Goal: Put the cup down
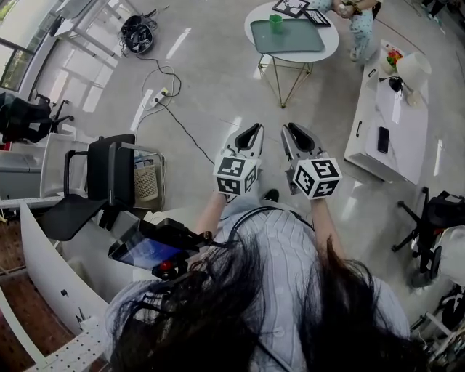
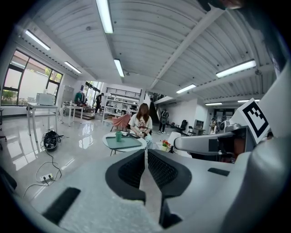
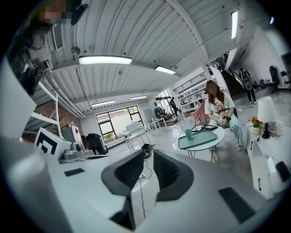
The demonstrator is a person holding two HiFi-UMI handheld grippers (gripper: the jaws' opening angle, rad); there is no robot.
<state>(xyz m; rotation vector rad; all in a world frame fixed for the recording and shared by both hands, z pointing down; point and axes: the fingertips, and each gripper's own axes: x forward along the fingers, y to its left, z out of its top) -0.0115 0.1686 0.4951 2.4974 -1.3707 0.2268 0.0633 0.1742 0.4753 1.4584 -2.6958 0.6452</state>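
1. Left gripper (image 1: 254, 129) (image 2: 146, 153): jaws closed tip to tip, nothing between them. Held out level in front of the person, over bare floor.
2. Right gripper (image 1: 291, 128) (image 3: 148, 153): jaws almost together with a thin slit left, empty. It sits just right of the left gripper and side by side with it, both aimed at the far side of the room.
3. Green cup (image 1: 276, 22) (image 2: 118, 136) (image 3: 188, 134): upright at the far left corner of a green tray (image 1: 292, 41). It is well apart from both grippers and neither touches it.
4. The tray lies on a round white table (image 1: 328, 49) with thin metal legs, far centre.
5. A seated person (image 2: 142, 123) (image 3: 217, 107) is at the far side of that table.
6. White cabinet (image 1: 389, 109) right of the table, with a black phone (image 1: 383, 139) flat on top and a white lamp (image 1: 413, 69) at its far end.
7. Black chair (image 1: 102, 178) near left. Loose cables (image 1: 163, 91) trail over the floor at far left.
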